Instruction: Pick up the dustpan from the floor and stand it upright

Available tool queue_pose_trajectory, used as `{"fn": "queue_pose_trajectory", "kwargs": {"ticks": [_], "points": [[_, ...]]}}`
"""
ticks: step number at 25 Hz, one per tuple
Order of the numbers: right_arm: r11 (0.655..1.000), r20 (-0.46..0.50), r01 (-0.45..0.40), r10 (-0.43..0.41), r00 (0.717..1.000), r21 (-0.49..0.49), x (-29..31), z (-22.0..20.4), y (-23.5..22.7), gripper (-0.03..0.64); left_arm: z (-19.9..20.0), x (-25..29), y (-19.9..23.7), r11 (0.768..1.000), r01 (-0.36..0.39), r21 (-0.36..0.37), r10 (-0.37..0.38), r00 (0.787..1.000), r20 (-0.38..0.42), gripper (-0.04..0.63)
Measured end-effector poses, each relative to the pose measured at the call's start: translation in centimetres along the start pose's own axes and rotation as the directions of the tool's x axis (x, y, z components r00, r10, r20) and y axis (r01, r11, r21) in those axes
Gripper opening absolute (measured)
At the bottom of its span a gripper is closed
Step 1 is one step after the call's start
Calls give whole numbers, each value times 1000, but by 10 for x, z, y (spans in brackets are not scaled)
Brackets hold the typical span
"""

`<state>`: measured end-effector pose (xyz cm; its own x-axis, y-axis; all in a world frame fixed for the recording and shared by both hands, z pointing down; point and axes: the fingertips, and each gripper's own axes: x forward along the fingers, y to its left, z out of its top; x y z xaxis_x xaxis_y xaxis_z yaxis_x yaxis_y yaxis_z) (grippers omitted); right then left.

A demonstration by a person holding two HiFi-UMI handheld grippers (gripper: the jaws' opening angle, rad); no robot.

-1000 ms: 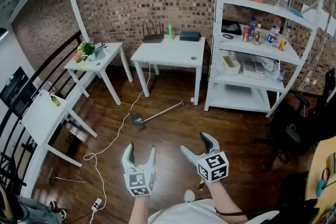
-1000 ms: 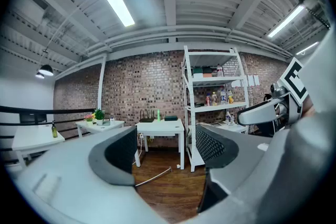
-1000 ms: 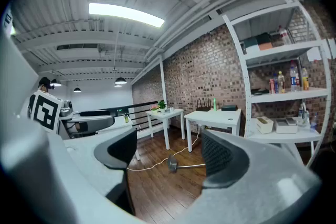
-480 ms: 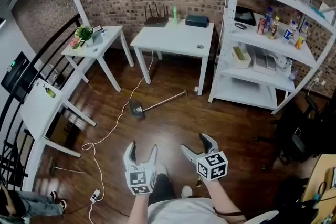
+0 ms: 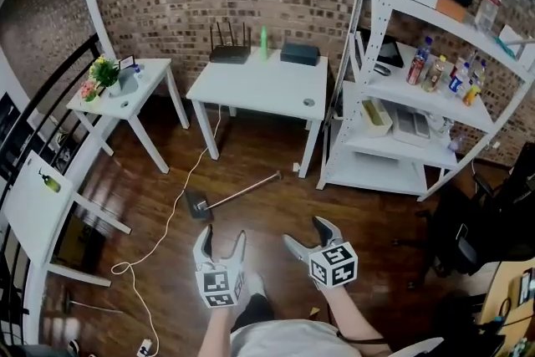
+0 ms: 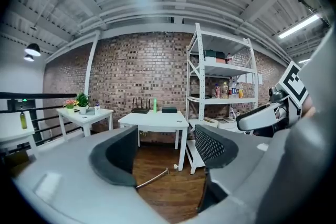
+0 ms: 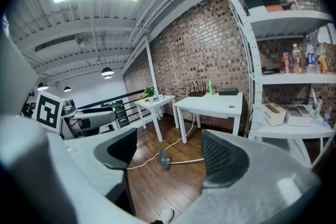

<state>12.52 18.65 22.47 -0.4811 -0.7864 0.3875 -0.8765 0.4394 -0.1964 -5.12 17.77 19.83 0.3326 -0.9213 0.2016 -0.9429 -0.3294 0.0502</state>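
Observation:
The dustpan (image 5: 199, 204) lies flat on the dark wood floor, its grey pan toward the left and its long pale handle (image 5: 244, 189) running up to the right, ending near the white table's leg. It also shows in the right gripper view, dustpan (image 7: 165, 159), between the jaws but far off. In the left gripper view only its handle (image 6: 153, 179) shows. My left gripper (image 5: 219, 238) and right gripper (image 5: 306, 232) hang side by side low in the head view, both open and empty, a short way in front of the dustpan.
A white table (image 5: 255, 84) stands behind the dustpan, a smaller white table (image 5: 119, 94) to its left. A white shelf rack (image 5: 401, 125) with bottles and boxes is on the right. A white cable (image 5: 171, 216) snakes across the floor past the pan. A black railing (image 5: 33, 130) runs along the left.
The view has moved forward and left; the dustpan sits closer to the grippers and lower in the head view. Both grippers stay open and level.

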Motion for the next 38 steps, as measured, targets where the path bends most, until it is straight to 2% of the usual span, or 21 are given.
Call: {"fn": "queue_pose_trajectory", "kwargs": {"ticks": [4,6,9,14,22,25,32,35,38], "points": [[1000,-12,-20,20,1000,-16,54,28,6,371,15,47,38,1000,20,-6,-20,1000,16,360],[999,-31,-21,21,999,-26,74,32,9,370,4,64,56,999,32,5,-32,999,-9,360],[1000,-53,-5,5,999,-5,98,32,8,370,-21,87,80,998,49,-29,-51,997,-61,360],[999,-129,20,-14,992,42,129,12,-10,371,-50,114,84,992,113,-62,-119,986,-117,351],[989,-124,-64,81,989,135,200,-2,-24,370,-69,163,101,986,130,-109,-145,978,-150,343],[980,-139,-63,90,986,191,228,-10,-42,370,-80,189,107,982,134,-131,-156,972,-177,341],[957,-199,-18,78,977,289,292,-42,-104,370,-118,262,115,979,152,-139,-185,944,-273,339],[940,-214,-13,92,972,342,313,-63,-123,370,-152,285,119,979,152,-134,-189,922,-338,339],[923,-222,-4,97,970,385,337,-92,-144,367,-187,309,123,981,174,-85,-194,898,-395,337]]}}
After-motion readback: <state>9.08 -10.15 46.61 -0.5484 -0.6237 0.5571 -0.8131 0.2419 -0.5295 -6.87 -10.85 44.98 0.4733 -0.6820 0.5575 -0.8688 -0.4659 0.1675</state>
